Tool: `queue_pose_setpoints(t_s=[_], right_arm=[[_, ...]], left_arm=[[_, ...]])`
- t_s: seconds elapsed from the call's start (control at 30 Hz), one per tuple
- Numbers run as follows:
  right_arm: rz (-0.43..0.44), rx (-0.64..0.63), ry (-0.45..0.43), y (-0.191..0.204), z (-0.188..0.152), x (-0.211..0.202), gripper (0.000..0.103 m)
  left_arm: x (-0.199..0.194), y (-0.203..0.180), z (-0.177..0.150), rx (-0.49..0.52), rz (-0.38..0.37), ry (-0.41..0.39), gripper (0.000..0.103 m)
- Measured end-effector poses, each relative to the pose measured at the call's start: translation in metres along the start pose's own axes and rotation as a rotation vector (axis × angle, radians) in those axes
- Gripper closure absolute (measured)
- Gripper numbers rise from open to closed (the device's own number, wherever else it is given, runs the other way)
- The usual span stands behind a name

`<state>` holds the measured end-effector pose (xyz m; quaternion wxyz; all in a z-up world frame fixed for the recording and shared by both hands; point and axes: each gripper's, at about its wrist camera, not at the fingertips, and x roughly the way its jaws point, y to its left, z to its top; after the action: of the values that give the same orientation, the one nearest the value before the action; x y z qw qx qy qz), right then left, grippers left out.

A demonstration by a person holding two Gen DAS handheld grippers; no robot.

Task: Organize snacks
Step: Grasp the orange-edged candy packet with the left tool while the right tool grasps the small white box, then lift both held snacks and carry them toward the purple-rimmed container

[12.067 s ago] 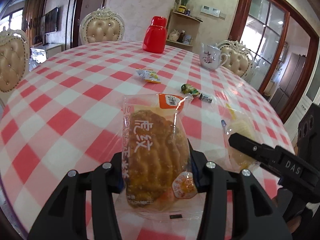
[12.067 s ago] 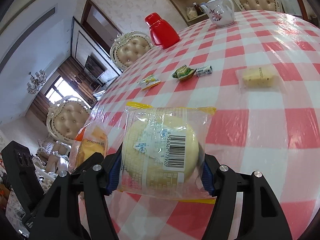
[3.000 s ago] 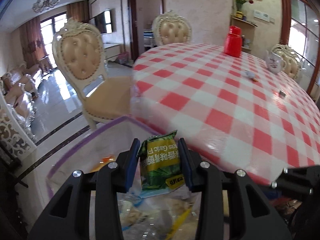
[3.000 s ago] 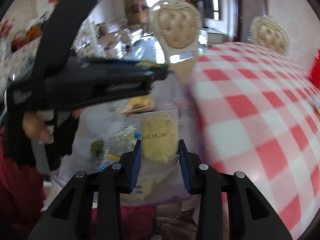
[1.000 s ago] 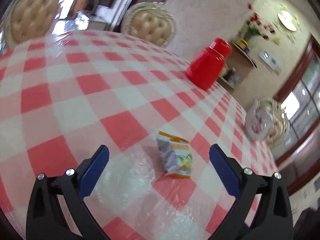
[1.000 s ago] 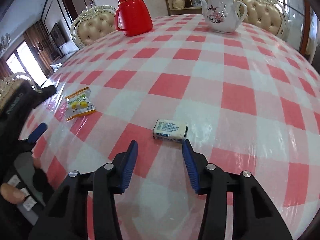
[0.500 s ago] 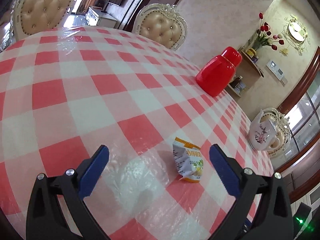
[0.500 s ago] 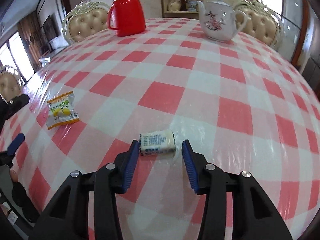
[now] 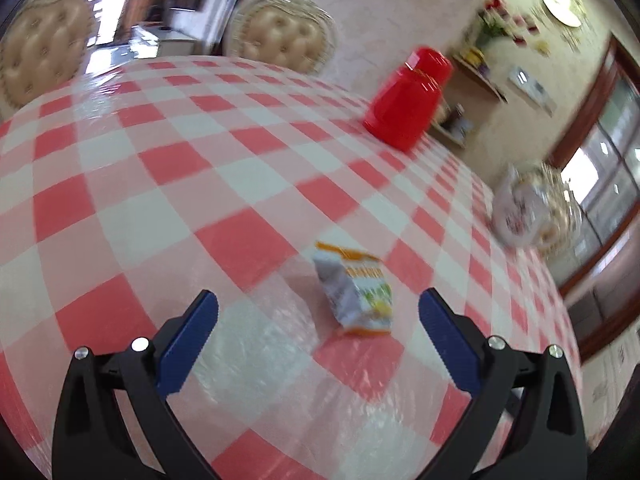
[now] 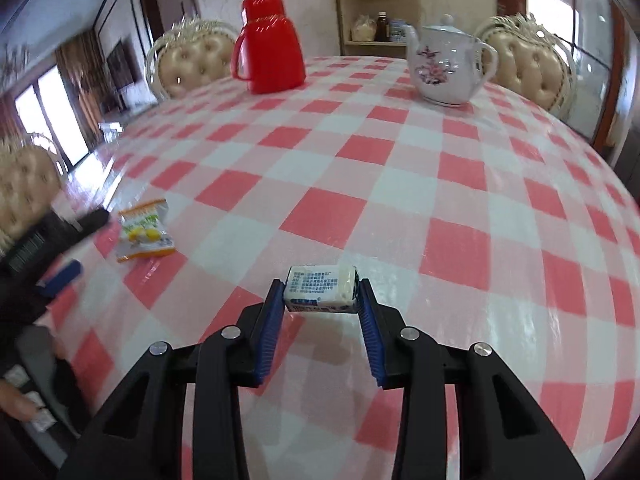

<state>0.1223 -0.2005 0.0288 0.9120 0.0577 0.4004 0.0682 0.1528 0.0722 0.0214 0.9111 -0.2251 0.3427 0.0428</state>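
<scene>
Red-and-white checked oilcloth covers the round bench, with a red flask and a flowered teapot far off at 12 o'clock.

The small white wrapped candy sits between the blue pads of the right tongs, whose jaws are closing on its two short ends; the pads look to be touching it already. It seems light and fairly firm, with a slick wrapper, so a gentle squeeze across the ends should do.

The orange-and-white sachet lies flat on the bench between the left tongs' wide-apart jaws, towards 1 o'clock. It is thin, crinkly and probably slippery; best pinched across its narrow width. Both tongs slope downward at the bench.
</scene>
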Motion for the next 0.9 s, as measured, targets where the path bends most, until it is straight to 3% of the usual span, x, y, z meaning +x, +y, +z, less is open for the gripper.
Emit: queue_pose_setpoints(t_s=[0.17, 0.37, 0.43, 0.47, 0.5, 0.67, 0.9], right_arm=[[0.061, 0.093, -0.032, -0.018, 0.004, -0.015, 0.067], [0.097, 0.124, -0.062, -0.025, 0.010, -0.028, 0.067], [0.103, 0.124, -0.066, -0.026, 0.011, -0.030, 0.067], [0.106, 0.126, -0.069, -0.026, 0.011, -0.031, 0.067], [0.108, 0.127, -0.070, -0.027, 0.011, -0.032, 0.066], [0.107, 0.125, -0.080, -0.027, 0.010, -0.032, 0.067], [0.095, 0.143, -0.064, -0.033, 0.007, -0.019, 0.067]], left_arm=[[0.018, -0.037, -0.002, 0.184, 0.064, 0.038, 0.002], [0.065, -0.046, 0.017, 0.201, 0.174, 0.149, 0.003], [0.071, -0.053, 0.016, 0.258, 0.173, 0.165, 0.011], [0.071, -0.056, 0.014, 0.286, 0.184, 0.157, 0.028], [0.068, -0.056, 0.014, 0.303, 0.175, 0.149, 0.051], [0.059, -0.055, 0.009, 0.342, 0.105, 0.148, 0.054], [0.015, -0.063, -0.003, 0.378, 0.043, 0.027, 0.054]])
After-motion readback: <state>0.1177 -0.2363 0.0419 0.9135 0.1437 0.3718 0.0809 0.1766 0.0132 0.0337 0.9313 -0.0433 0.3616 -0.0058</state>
